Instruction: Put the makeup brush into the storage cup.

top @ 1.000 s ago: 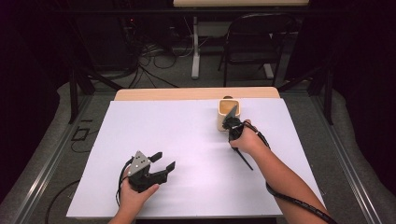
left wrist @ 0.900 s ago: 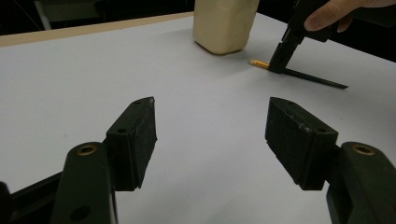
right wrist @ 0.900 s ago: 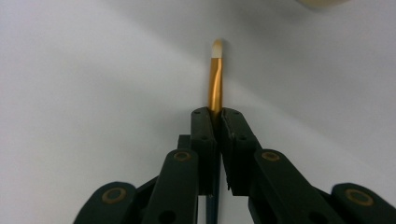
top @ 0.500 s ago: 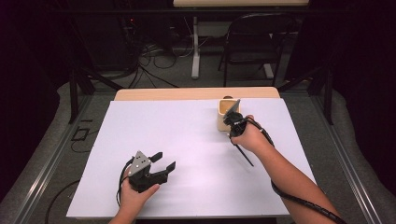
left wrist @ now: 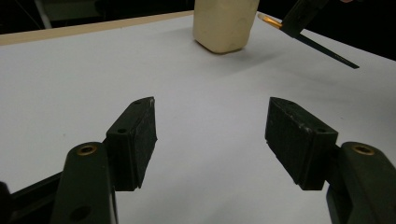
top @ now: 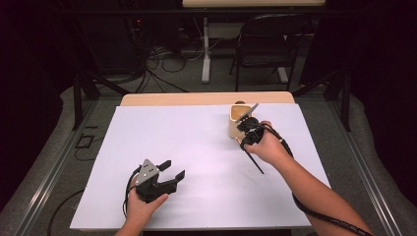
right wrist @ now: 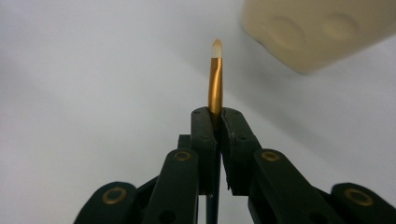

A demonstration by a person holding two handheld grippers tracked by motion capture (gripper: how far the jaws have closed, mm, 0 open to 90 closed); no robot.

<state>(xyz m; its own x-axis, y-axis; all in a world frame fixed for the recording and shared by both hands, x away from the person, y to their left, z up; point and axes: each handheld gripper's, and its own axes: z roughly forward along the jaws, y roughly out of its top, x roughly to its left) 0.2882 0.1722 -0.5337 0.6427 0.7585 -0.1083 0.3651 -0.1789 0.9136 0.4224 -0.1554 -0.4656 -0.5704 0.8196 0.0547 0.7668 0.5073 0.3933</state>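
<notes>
No legible brand, label or writing on any item.

Item in hand: slim paintbrush with black handle, gold metal ferrule and pale bristle tip (right wrist: 215, 79). In the high view the brush (top: 253, 162) runs diagonally, its black handle trailing back past the person's right hand over the white surface (top: 196, 142), its tip end up at the rim of the cream-coloured square holder cup (top: 237, 120).

Right gripper (top: 247, 129): both fingers (right wrist: 204, 140) pressed together, clamped on the brush right at the base of the ferrule. The ferrule and tip project straight out beyond the fingertips; the handle passes down between the 2 fingers. The holder cup (right wrist: 317, 32) sits just beyond and to one side of the tip, blurred; whether the tip touches it cannot be told.

Left gripper (top: 169, 176): rests low at the near-left of the surface, 2 fingers (left wrist: 135, 140) spread wide apart, nothing between them. In its view the cup (left wrist: 224, 23) stands upright well ahead, with the brush (left wrist: 322, 46) beside it, raised off the surface.
</notes>
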